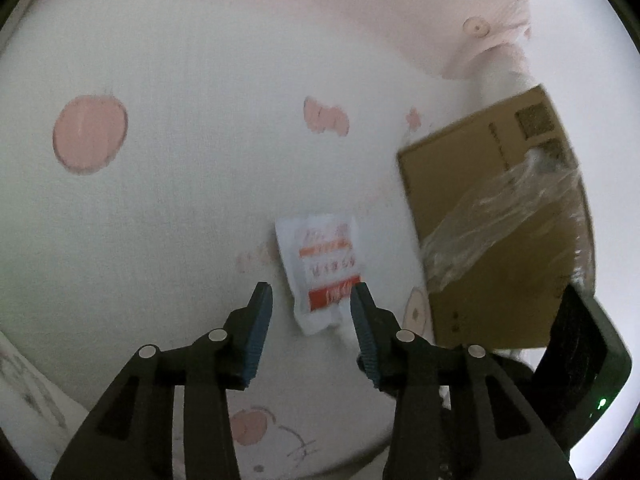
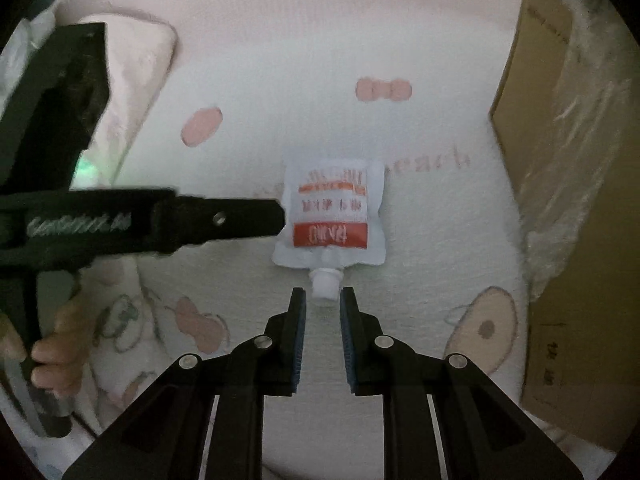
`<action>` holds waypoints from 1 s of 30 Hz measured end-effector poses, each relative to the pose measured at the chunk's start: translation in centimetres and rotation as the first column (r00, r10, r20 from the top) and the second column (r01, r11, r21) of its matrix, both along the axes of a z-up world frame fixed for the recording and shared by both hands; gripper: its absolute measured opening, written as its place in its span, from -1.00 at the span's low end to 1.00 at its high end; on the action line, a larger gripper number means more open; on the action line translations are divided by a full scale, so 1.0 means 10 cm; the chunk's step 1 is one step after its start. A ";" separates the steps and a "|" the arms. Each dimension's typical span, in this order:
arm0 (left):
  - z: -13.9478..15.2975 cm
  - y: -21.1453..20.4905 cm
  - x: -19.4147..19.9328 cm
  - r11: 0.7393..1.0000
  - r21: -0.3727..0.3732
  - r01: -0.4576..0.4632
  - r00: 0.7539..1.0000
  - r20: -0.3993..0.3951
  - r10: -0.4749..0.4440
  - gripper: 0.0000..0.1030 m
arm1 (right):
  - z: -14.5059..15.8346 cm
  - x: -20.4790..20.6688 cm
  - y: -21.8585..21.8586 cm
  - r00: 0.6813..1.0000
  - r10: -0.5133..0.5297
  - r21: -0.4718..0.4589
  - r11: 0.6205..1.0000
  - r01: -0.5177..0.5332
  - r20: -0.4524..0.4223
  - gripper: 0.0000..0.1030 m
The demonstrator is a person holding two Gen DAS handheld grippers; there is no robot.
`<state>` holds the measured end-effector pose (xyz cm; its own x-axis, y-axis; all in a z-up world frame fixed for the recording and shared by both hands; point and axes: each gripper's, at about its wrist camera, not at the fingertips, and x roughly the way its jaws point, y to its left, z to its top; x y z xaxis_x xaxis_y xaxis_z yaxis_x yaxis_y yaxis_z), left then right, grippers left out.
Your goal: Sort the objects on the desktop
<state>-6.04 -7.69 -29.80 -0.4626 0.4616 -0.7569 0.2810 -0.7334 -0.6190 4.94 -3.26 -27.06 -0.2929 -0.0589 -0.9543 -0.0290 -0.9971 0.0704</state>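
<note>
A pouch lies on the cloth, with a cardboard box to its right.

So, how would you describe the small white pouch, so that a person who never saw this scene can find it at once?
Start from the large brown cardboard box wrapped in clear plastic, at the right of the right wrist view. Beside it, flat on the white cloth with pink prints, lies the pouch. Only it has red and orange printing and a short white spout.

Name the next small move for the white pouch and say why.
Probably lower the left gripper and close on the pouch: it lies flat on the cloth, ungripped, between the open jaws, while the right gripper is shut by its spout.
</note>
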 end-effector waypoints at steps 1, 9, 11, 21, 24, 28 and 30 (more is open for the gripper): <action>0.03 -0.03 -0.01 1.000 -0.004 -0.009 1.000 -0.019 0.009 -0.11 | 0.00 0.01 -0.03 1.000 -0.017 -0.007 1.000 0.017 -0.009 -0.73; 0.03 -0.15 -0.37 1.000 -0.014 -0.002 0.995 -0.099 0.000 -0.11 | -0.23 0.06 -0.07 0.995 -0.087 -0.058 0.994 0.090 0.046 -0.72; 0.03 -0.11 -0.48 0.999 -0.016 0.035 0.993 -0.110 -0.036 -0.13 | -0.27 0.08 -0.03 0.993 -0.101 -0.061 0.993 0.105 0.060 -0.72; -0.12 0.10 -0.62 0.975 -0.066 0.210 0.977 -0.016 -0.212 -0.34 | -0.40 0.04 -0.05 0.994 -0.068 -0.058 0.996 0.073 0.091 -0.72; -0.13 0.05 -0.50 0.979 -0.042 0.199 0.980 0.005 -0.199 -0.36 | -0.41 0.04 0.00 0.995 -0.079 -0.068 0.994 0.084 0.067 -0.72; -0.18 0.01 -0.40 0.982 -0.004 0.189 0.981 0.039 -0.188 -0.36 | -0.38 0.03 0.11 0.996 -0.088 -0.068 0.994 0.090 0.034 -0.72; -0.17 0.04 -0.37 0.981 -0.017 0.192 0.981 0.040 -0.191 -0.36 | -0.38 0.04 0.16 0.996 -0.089 -0.041 0.995 0.090 0.029 -0.72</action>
